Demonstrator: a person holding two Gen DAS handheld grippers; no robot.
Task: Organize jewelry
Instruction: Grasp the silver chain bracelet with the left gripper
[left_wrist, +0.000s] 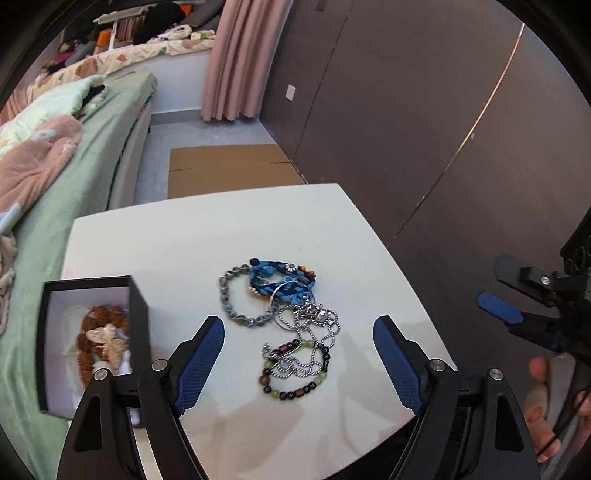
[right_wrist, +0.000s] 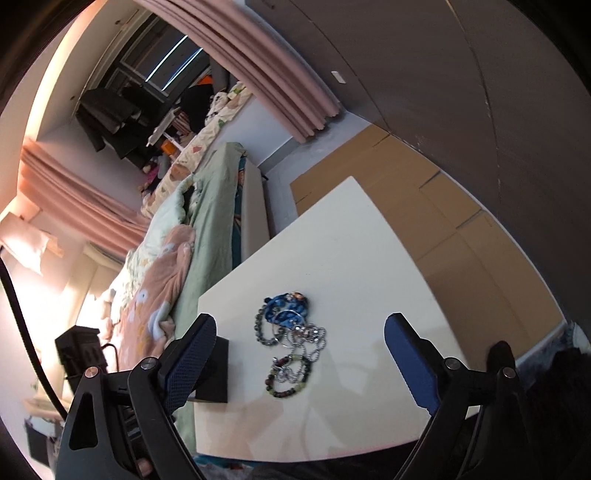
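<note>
A tangle of jewelry lies on the white table (left_wrist: 155, 251): a blue braided bracelet (left_wrist: 275, 278), a grey bead bracelet (left_wrist: 231, 301), a silver chain (left_wrist: 321, 325) and a dark and green bead bracelet (left_wrist: 295, 369). A black box (left_wrist: 92, 343) at the table's left edge holds a brown bead piece. My left gripper (left_wrist: 299, 332) is open and empty, above the pile. My right gripper (right_wrist: 299, 338) is open and empty, above the table with the pile (right_wrist: 290, 343) between its fingers. It also shows in the left wrist view (left_wrist: 517, 306), off the table's right side.
A bed with green and pink bedding (left_wrist: 55, 177) runs along the table's left side. Flat cardboard (left_wrist: 229, 170) lies on the floor beyond the table. A dark wardrobe wall (left_wrist: 424, 129) stands to the right. The black box (right_wrist: 216, 371) shows in the right wrist view.
</note>
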